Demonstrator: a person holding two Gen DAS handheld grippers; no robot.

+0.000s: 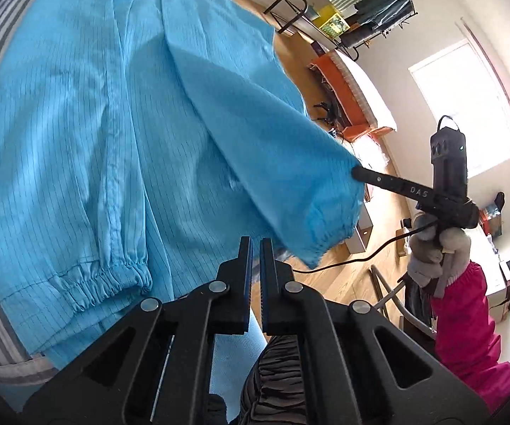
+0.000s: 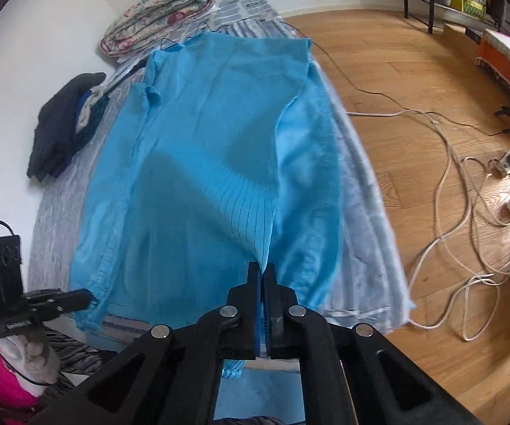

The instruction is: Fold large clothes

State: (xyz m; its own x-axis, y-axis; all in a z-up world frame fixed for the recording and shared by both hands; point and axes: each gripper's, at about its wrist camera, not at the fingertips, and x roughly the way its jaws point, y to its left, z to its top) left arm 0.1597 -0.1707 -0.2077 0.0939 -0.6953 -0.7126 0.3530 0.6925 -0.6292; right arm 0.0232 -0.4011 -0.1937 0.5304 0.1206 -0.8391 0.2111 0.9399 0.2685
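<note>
A large bright blue garment [image 2: 198,163] with thin dark pinstripes lies spread on a grey striped bed cover [image 2: 361,219]. My right gripper [image 2: 262,272] is shut on one sleeve [image 1: 272,163] near its elastic cuff [image 1: 329,237] and holds it lifted over the body of the garment; it shows in the left wrist view [image 1: 355,171]. The other sleeve lies folded on the garment, with its cuff [image 1: 113,279] near the front edge. My left gripper [image 1: 256,244] is shut with nothing between its pads, just above the garment's near hem; it shows in the right wrist view [image 2: 86,295].
A pile of dark clothes [image 2: 63,131] and a folded floral quilt [image 2: 159,10] lie at the far left of the bed. White and black cables [image 2: 460,191] trail over the wooden floor [image 2: 396,71] to the right. A metal rack [image 1: 361,7] and an orange-edged mattress [image 1: 354,85] stand beyond.
</note>
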